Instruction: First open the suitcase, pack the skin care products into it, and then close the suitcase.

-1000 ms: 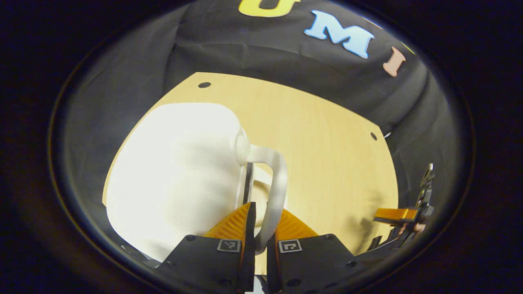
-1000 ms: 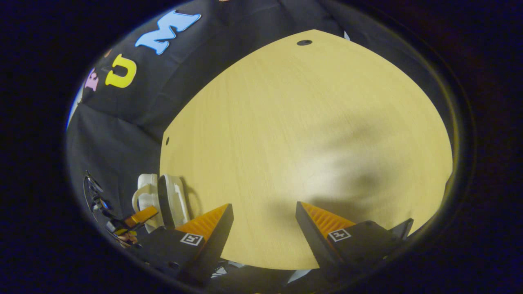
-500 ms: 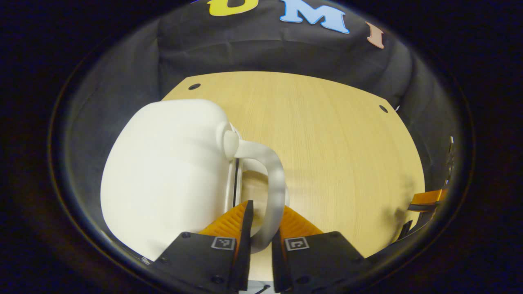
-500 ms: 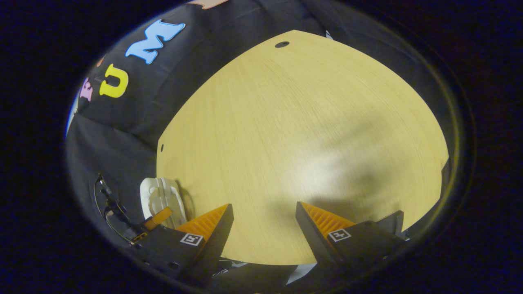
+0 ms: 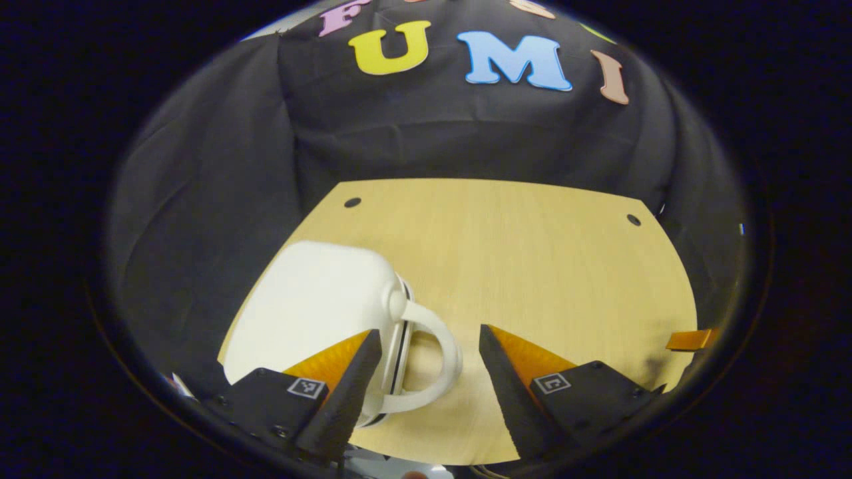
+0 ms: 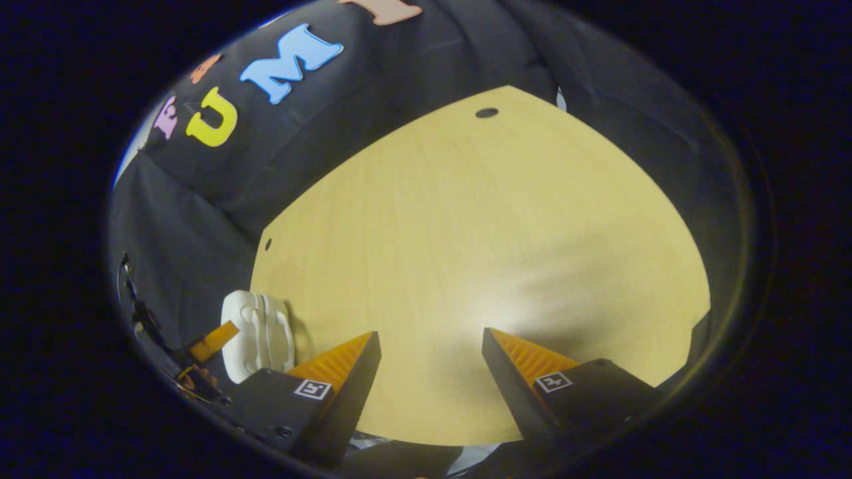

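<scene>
Just let go of the curved handle on the small white hard-shell suitcase: left gripper spread open, backed off. Right gripper open over bare table. Suitcase shut; task looks finished.

**Jaws wide by the suitcase handle**

My left gripper hangs with jaws apart over the table. The white suitcase stands closed at my left, its handle between my fingers, untouched.
</scene>
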`<state>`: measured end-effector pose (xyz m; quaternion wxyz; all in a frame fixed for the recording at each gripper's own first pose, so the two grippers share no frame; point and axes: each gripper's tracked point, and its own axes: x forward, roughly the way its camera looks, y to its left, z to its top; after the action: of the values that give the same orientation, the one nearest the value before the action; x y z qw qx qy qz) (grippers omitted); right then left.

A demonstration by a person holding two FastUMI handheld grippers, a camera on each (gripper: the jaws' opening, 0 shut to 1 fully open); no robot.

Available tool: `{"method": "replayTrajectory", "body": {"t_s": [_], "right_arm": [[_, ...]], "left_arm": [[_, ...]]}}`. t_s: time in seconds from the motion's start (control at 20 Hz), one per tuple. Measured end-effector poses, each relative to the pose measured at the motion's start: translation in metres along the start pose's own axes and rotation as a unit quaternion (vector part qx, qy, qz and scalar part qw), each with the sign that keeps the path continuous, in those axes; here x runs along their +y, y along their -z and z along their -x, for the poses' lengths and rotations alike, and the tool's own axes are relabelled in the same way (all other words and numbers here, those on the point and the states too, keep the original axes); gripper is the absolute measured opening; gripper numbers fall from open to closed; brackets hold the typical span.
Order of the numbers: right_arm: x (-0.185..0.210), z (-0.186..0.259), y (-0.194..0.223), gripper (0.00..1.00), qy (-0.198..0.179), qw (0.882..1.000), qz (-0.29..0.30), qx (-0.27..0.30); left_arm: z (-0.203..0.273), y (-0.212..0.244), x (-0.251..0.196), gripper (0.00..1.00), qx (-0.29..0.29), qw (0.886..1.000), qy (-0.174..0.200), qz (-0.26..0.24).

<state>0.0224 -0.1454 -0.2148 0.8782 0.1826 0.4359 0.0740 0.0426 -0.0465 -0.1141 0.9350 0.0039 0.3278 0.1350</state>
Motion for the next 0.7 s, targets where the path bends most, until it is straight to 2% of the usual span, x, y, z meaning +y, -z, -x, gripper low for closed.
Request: {"method": "replayTrajectory", "body": {"t_s": [0.05,0.1,0.2,0.3,0.35,0.4,0.45,0.5,0.55,0.6,0.7], "right_arm": [[-0.001,0.008,-0.027,0.95,0.014,0.999,0.027,-0.042],[-0.001,0.019,-0.054,0.95,0.026,0.994,0.055,-0.089],[0.007,0.047,-0.114,0.94,0.043,0.976,0.099,-0.192],[0.019,0.084,-0.164,0.94,0.042,0.947,0.127,-0.291],[0.026,0.107,-0.186,0.94,0.037,0.927,0.142,-0.345],[0.031,0.124,-0.2,0.94,0.03,0.91,0.152,-0.385],[0.033,0.147,-0.21,0.94,0.02,0.889,0.161,-0.429],[0.034,0.161,-0.216,0.94,0.014,0.872,0.168,-0.46],[0.033,0.168,-0.217,0.94,0.014,0.86,0.177,-0.478],[0.031,0.167,-0.216,0.93,0.018,0.854,0.187,-0.486],[0.033,0.16,-0.215,0.93,0.031,0.852,0.207,-0.48]], "left_arm": [[-0.01,-0.024,-0.03,0.97,-0.019,1.0,-0.003,-0.006],[0.021,-0.056,-0.027,0.97,-0.041,0.999,-0.001,-0.009],[0.031,-0.087,-0.059,0.97,-0.092,0.996,0.004,-0.014],[0.056,-0.127,-0.093,0.98,-0.148,0.989,0.014,-0.016],[0.068,-0.144,-0.111,0.97,-0.185,0.982,0.023,-0.013],[0.084,-0.164,-0.13,0.97,-0.229,0.973,0.035,-0.009],[0.101,-0.179,-0.146,0.93,-0.276,0.96,0.044,-0.002],[0.115,-0.195,-0.163,0.97,-0.327,0.944,0.05,0.007],[0.128,-0.196,-0.179,0.96,-0.351,0.935,0.057,0.013],[0.132,-0.188,-0.194,0.96,-0.354,0.933,0.058,0.017],[0.123,-0.158,-0.22,0.93,-0.343,0.937,0.064,0.023]]}}
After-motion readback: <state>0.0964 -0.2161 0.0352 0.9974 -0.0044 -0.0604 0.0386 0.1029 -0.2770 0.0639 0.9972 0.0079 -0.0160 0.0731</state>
